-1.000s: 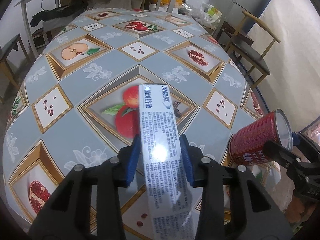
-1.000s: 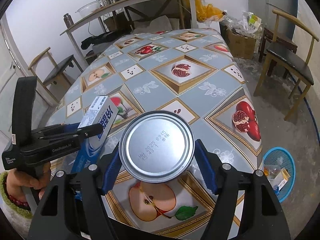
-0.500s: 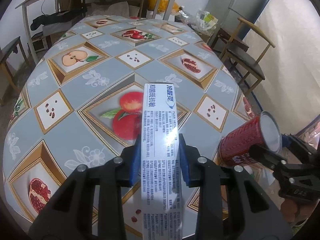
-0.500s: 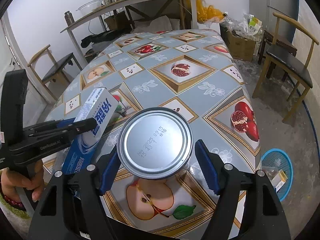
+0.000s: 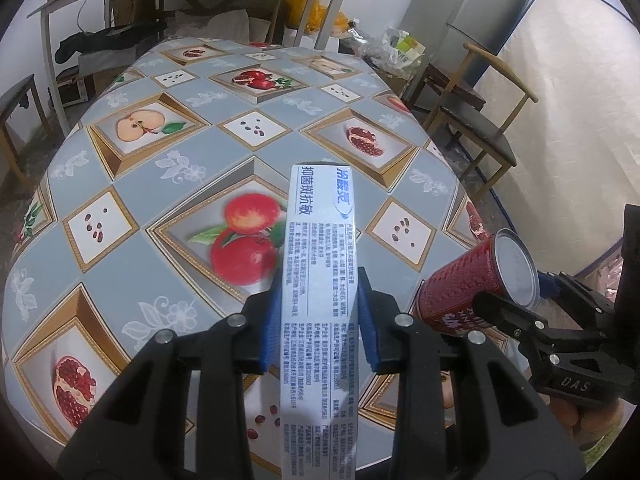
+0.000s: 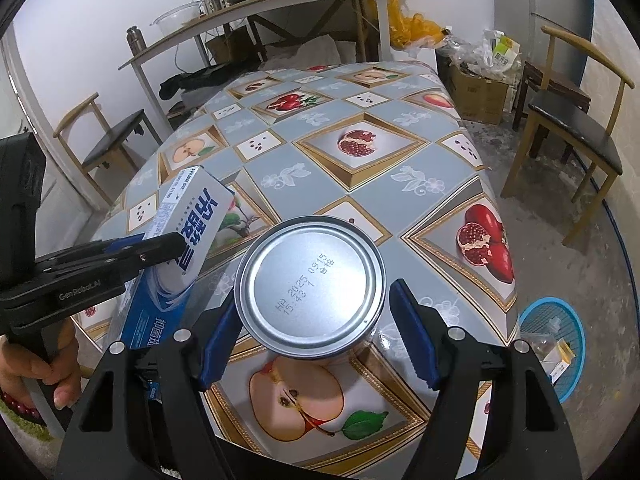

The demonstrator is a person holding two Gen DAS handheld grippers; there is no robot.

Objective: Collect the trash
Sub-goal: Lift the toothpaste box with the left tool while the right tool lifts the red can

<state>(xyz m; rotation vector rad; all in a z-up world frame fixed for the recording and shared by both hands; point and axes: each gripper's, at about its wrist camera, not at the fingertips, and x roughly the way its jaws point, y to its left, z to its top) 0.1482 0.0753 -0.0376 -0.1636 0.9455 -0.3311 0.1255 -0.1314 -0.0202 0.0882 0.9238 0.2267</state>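
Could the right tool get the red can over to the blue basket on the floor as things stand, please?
Probably yes: the right tool holds the red metal can, and the blue plastic basket sits open beside the table, nothing between.

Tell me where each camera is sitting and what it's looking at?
Left wrist view: sits on the left gripper, looking down along its fingers over the fruit-pattern table; its jaws clamp the toothpaste box.
Right wrist view: sits on the right gripper, facing the same table; the can sits between its jaws, and a hand shows at the left edge.
Shared: both views show the table, the box and the can, and each shows the other gripper.
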